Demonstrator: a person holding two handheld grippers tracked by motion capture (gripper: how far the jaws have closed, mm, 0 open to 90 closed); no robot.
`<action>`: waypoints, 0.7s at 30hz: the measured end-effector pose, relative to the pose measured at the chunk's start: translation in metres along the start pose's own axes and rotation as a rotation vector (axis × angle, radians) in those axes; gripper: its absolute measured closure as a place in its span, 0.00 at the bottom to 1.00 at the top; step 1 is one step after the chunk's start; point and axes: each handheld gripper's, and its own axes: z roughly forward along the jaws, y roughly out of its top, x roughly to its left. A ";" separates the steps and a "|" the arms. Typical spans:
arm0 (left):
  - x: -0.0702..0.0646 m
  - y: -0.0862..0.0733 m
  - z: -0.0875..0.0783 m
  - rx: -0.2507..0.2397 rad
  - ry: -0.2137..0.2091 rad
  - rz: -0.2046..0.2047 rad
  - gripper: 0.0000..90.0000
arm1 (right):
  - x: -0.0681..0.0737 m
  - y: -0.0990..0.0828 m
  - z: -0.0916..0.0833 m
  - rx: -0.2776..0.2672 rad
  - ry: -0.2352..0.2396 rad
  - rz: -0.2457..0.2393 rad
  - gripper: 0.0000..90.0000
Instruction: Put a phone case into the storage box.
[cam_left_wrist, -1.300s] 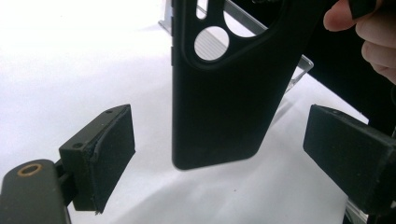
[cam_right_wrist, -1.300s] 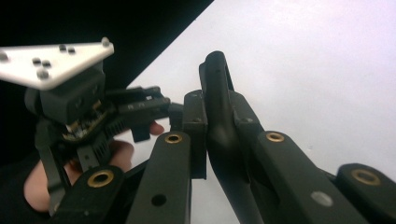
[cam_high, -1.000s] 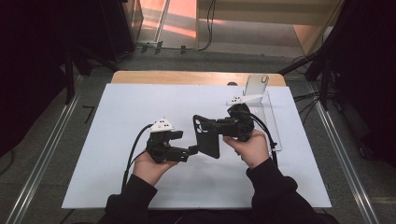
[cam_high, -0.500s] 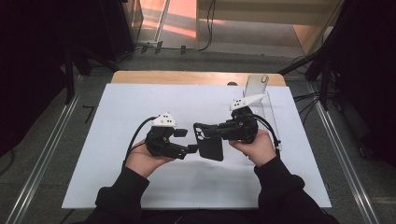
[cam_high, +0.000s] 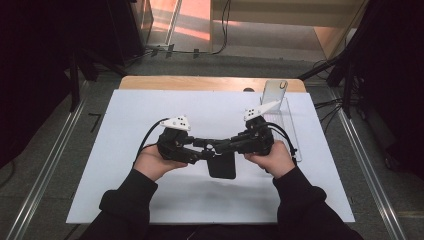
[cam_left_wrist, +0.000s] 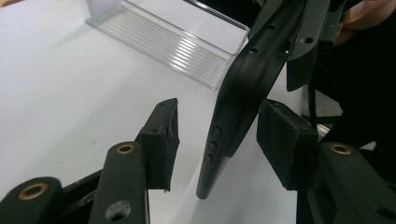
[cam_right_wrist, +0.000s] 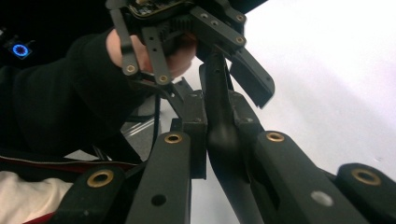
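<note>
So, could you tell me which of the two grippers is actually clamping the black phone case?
The right gripper: its jaws press the black phone case. The left gripper's jaws stand apart around it.

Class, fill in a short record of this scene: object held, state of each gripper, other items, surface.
Object held: black phone case, edge-on in the gripper views
Right gripper: shut on the case
Left gripper: open, jaws either side of the case
Other items: clear stand with a clear case leaning in it
Surface: white mat
</note>
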 end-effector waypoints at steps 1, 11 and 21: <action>0.001 0.000 0.001 0.015 -0.015 0.003 0.55 | 0.000 0.000 0.000 0.000 0.004 0.001 0.87; 0.004 -0.002 -0.002 0.018 -0.134 0.014 0.85 | -0.007 -0.002 -0.001 -0.036 0.030 0.016 0.78; 0.004 0.002 -0.014 0.056 -0.065 -0.072 0.86 | -0.002 -0.001 -0.001 -0.128 -0.115 0.008 0.36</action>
